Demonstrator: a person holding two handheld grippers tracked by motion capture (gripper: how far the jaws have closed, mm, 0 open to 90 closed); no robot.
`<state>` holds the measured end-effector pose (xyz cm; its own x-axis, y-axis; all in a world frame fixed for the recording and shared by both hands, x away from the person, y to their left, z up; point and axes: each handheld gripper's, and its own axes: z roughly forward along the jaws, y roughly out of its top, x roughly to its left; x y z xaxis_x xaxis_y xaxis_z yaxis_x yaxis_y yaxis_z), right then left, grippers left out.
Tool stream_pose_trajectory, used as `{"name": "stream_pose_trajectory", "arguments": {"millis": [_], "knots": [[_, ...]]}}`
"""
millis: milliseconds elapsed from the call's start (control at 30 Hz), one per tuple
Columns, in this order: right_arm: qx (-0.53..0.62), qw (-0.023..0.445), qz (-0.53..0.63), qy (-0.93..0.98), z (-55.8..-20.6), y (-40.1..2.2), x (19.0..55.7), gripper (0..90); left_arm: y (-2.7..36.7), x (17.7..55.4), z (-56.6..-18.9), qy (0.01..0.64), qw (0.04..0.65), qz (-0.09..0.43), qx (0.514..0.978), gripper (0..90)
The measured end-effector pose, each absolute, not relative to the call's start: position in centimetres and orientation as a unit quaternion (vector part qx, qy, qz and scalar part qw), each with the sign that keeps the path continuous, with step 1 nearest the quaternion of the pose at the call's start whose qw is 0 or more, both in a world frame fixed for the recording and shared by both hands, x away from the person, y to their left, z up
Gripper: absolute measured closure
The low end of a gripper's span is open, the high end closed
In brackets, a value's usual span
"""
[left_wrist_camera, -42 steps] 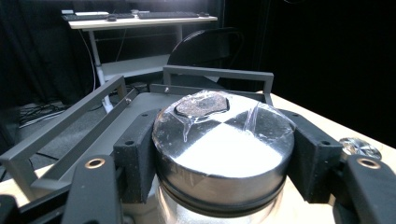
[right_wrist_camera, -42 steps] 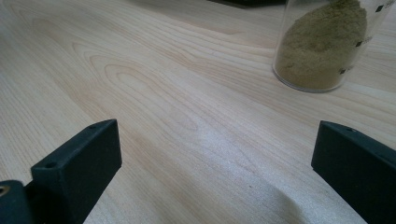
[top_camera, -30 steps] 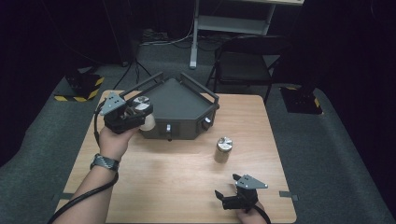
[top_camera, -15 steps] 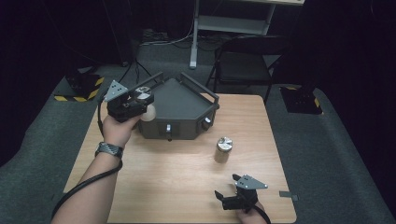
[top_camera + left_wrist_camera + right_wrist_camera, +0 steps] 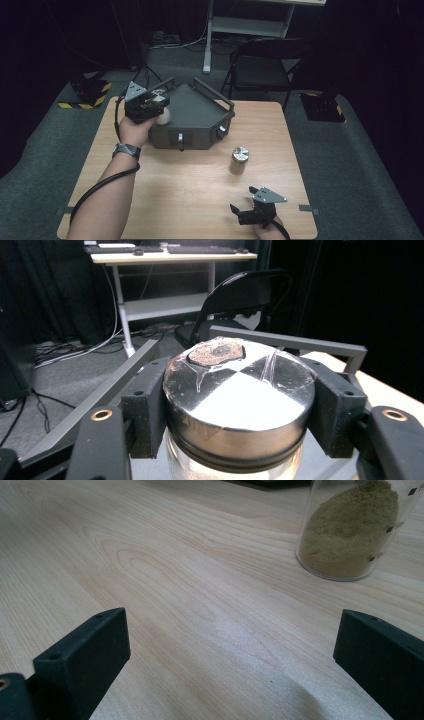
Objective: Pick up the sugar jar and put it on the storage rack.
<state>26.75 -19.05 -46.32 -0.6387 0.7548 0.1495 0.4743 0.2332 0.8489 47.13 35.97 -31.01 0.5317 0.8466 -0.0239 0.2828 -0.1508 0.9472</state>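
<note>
Two glass jars with silver metal lids are in play. One jar is clamped at its lid between the pads of the left gripper, which holds it over the left rear edge of the dark grey angular case at the back of the wooden table. In the high view this jar appears as a pale body under a shiny lid beside the gripper; the left gripper view adds what the high view cannot resolve: the lid's brushed metal with clear tape across it and a rough brownish patch near its far edge, a pale content just visible through the glass below, and the case's grey bars running behind. The second jar stands upright on the table, in front of the case's right corner and apart from both grippers. The right gripper view shows its lower part, holding a tan powder. The right gripper rests low at the table's near edge, its two jaws spread wide with bare wood between them, grasping nothing. The high view alone takes in one black folding chair and one white desk frame beyond the table.
</note>
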Motion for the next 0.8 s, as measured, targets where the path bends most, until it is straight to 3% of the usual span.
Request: {"name": "stream_pose_trajectory", "arguments": {"millis": [800], "knots": [[0.397,0.142,0.478,0.770,-46.4,-19.4,26.9,1.2,33.4,49.6,-32.4,0.401,0.504,0.263,0.718,34.8]]}}
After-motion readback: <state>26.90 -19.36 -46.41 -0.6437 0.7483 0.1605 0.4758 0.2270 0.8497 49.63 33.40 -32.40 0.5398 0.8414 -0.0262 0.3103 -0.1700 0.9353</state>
